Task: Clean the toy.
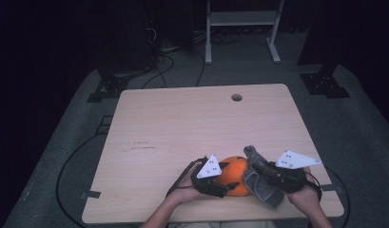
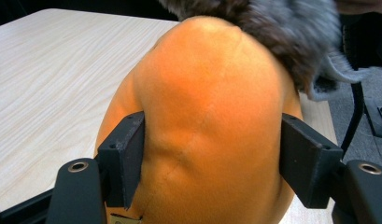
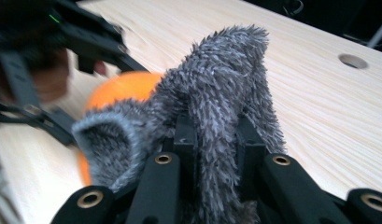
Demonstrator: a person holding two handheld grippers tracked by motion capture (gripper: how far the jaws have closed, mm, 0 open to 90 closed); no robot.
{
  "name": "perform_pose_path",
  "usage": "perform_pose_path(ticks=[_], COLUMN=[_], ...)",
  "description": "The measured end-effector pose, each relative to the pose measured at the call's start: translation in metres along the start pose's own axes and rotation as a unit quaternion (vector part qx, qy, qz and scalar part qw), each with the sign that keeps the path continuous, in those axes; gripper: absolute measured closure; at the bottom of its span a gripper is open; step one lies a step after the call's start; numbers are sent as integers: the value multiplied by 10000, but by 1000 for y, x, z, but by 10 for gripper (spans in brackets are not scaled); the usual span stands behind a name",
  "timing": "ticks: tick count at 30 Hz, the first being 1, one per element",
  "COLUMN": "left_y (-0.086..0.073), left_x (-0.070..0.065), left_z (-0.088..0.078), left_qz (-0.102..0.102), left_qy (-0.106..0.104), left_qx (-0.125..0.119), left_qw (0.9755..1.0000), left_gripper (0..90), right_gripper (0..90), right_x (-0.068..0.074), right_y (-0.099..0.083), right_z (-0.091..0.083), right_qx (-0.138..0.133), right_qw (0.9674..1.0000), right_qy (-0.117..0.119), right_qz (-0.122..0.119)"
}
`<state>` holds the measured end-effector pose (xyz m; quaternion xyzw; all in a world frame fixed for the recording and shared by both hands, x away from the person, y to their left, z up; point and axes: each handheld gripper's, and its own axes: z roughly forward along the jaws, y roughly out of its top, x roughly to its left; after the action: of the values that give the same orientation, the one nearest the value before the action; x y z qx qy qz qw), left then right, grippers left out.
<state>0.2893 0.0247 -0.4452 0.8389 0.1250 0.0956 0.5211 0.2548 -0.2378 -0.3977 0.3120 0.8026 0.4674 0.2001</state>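
Observation:
An orange plush ball (image 1: pixel 236 173) rests near the front edge of the light wooden table (image 1: pixel 182 123). My left gripper (image 1: pixel 229 176) comes at it from the left. In the left gripper view its jaws (image 2: pixel 212 158) stand either side of the ball (image 2: pixel 207 107), both pads pressing into the plush. A grey furry piece of fabric (image 1: pixel 259 189) lies against the ball's right side and drapes over its top (image 2: pixel 282 28). My right gripper (image 1: pixel 261 167) is shut on a fold of this fabric (image 3: pixel 226 70), which stands up between the narrow jaws (image 3: pixel 215 128).
A round cable hole (image 1: pixel 237 97) sits at the table's far edge, right of centre. Beyond the table a white metal frame (image 1: pixel 242 19) stands on the grey floor, with black stand feet (image 1: pixel 324 84) and cables (image 1: pixel 159 66) around it.

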Motion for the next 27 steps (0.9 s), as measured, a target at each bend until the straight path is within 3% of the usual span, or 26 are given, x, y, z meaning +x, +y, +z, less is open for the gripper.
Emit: perform_pose_path(ticks=[1,3,5,8,10,14,16,19,21,23,25,27], left_y=[0,3,3,1,-3,-2,-1,-1,0,1,0,0], left_x=[0,6,14,14,8,5,2,1,3,5,8,11], left_z=[-1,-7,-15,-9,0,2,3,2,0,-2,-4,-5], left_qz=[-8,-59,-227,-173,17,-88,-27,32,-16,-35,-49,-149], left_qy=[-38,-367,-516,-307,-157,-39,10,43,-2,-179,-391,-417], left_qx=[21,98,-11,79,98,54,54,95,43,2,-60,-76], left_qw=[10000,9993,9984,9993,9998,9999,10000,9999,10000,9998,9992,9990], left_gripper=[296,234,175,85,67,213,253,278,295,290,245,157], right_gripper=[741,740,740,740,740,741,741,738,741,741,741,741], right_x=[3,12,13,7,5,10,20,34,26,15,10,10], right_y=[2,7,6,1,1,7,16,23,20,14,9,5], right_z=[0,3,6,8,9,2,-1,8,11,8,5,5], right_qx=[-25,0,34,23,32,42,-131,33,-6,-34,-47,-30], right_qw=[10000,9996,9994,9996,9996,9998,9988,9973,9982,9990,9992,9992], right_qy=[48,125,168,239,238,128,392,346,373,298,339,351], right_qz=[-53,-252,-299,-145,-115,-156,-243,-654,-477,-322,-195,-192])
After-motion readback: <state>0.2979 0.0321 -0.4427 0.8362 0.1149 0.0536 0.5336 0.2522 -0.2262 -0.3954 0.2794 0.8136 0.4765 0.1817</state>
